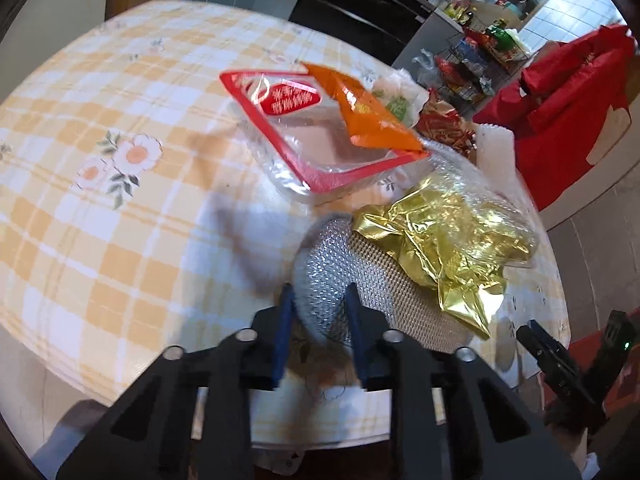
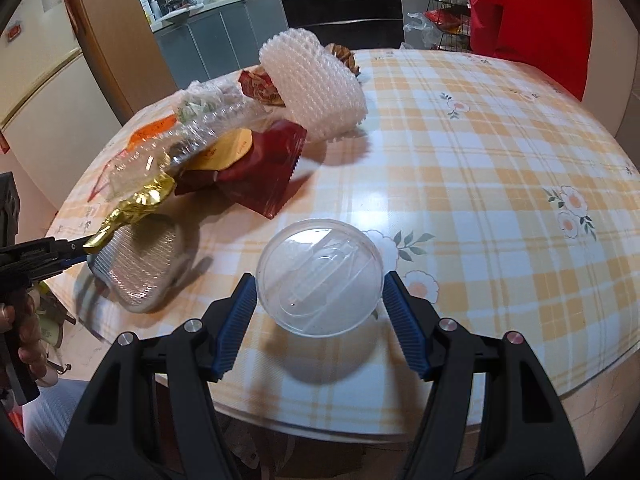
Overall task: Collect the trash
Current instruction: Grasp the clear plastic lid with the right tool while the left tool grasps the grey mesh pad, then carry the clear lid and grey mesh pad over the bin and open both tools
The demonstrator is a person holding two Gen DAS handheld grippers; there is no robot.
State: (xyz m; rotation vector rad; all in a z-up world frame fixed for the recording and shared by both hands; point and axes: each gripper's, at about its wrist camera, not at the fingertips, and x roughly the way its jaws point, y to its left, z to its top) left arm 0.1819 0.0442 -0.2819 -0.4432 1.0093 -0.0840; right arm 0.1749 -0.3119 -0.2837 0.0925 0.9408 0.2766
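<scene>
My left gripper is shut on a silvery textured plastic piece at the near table edge; it also shows in the right wrist view. A gold foil wrapper lies on it. Beyond lie a clear bag with red border and an orange packet. My right gripper holds a clear round plastic lid between its blue pads, just above the table. A dark red wrapper and white foam netting lie farther back.
The round table has a yellow checked floral cloth. A red bag hangs at the right beyond the table. A wire rack of snacks and dark kitchen cabinets stand behind.
</scene>
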